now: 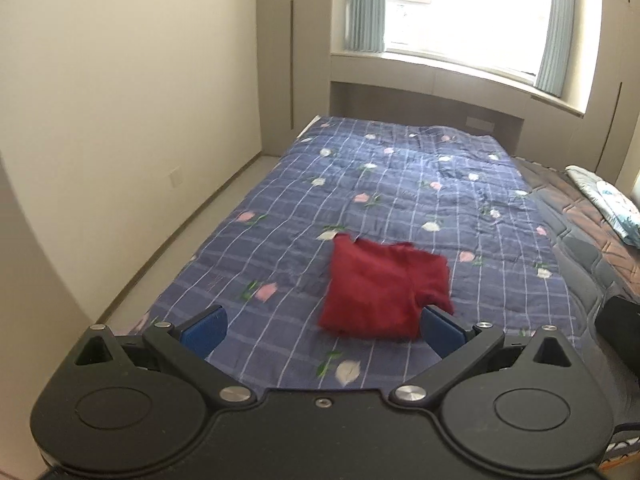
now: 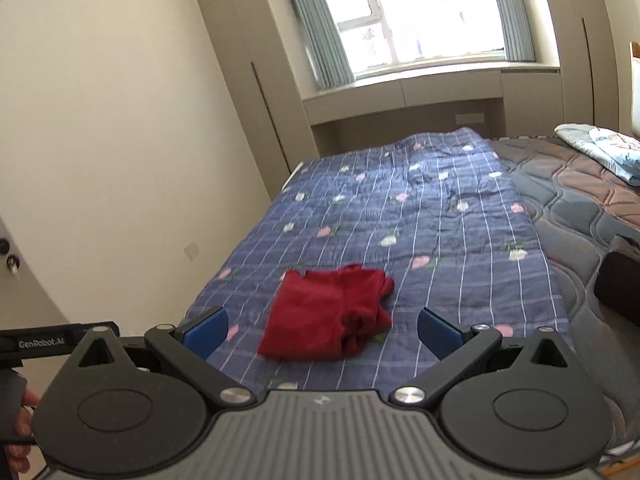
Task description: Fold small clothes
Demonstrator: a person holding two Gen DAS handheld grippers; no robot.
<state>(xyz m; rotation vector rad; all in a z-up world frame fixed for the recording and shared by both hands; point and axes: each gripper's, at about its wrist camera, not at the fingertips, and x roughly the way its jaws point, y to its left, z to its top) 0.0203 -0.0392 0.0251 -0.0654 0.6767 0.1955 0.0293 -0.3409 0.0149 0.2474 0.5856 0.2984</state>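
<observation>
A small dark red garment [image 1: 380, 290] lies folded into a compact bundle on the blue checked floral quilt [image 1: 400, 184]. It also shows in the right wrist view [image 2: 328, 312] on the quilt [image 2: 400, 216]. My left gripper [image 1: 322, 334] is open and empty, held above the bed's near end, its right blue pad in front of the garment's near right corner. My right gripper [image 2: 322, 334] is open and empty, with the garment lying beyond and between its blue pads. The left gripper's body [image 2: 48, 342] shows at the left edge of the right wrist view.
A quilted brown and grey mattress [image 2: 568, 200] lies bare to the right of the quilt. A folded light blue blanket [image 2: 604, 148] sits on its far right. A wall [image 1: 120, 120] runs along the bed's left side. A window with curtains [image 2: 420, 12] is behind the bed's head.
</observation>
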